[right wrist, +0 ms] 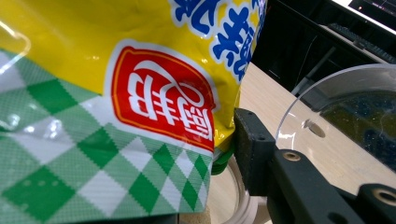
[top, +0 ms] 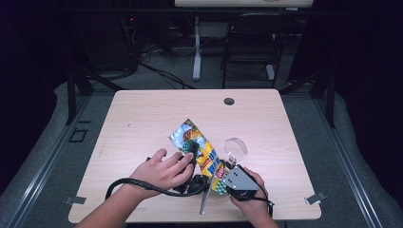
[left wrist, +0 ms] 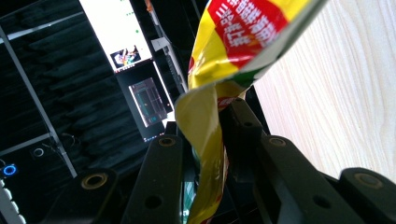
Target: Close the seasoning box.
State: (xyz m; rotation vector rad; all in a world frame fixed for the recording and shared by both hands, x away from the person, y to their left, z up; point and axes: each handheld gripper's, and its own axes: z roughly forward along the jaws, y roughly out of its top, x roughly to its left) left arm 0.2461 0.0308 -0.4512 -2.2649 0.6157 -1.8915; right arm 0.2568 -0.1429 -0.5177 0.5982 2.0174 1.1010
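Note:
A snack bag [top: 202, 147], yellow with blue lettering and a green check pattern, lies slanted on the wooden table [top: 142, 123] near its front. My left gripper [top: 194, 151] reaches over it from the left. In the left gripper view the jaws stand close together with a yellow fold of the bag [left wrist: 208, 116] pinched between them, so the left gripper [left wrist: 205, 128] is shut on it. My right gripper [top: 224, 174] is at the bag's near end. There the bag [right wrist: 116, 93] is pressed against the one black fingertip [right wrist: 252, 154] that shows; the other jaw is hidden behind it.
A clear plastic bowl [top: 235, 148] stands just right of the bag, close to my right gripper, and its rim [right wrist: 327, 88] shows in the right gripper view. A thin silvery strip [top: 205, 195] lies by the front edge. A cable hole [top: 229, 101] is at the table's back.

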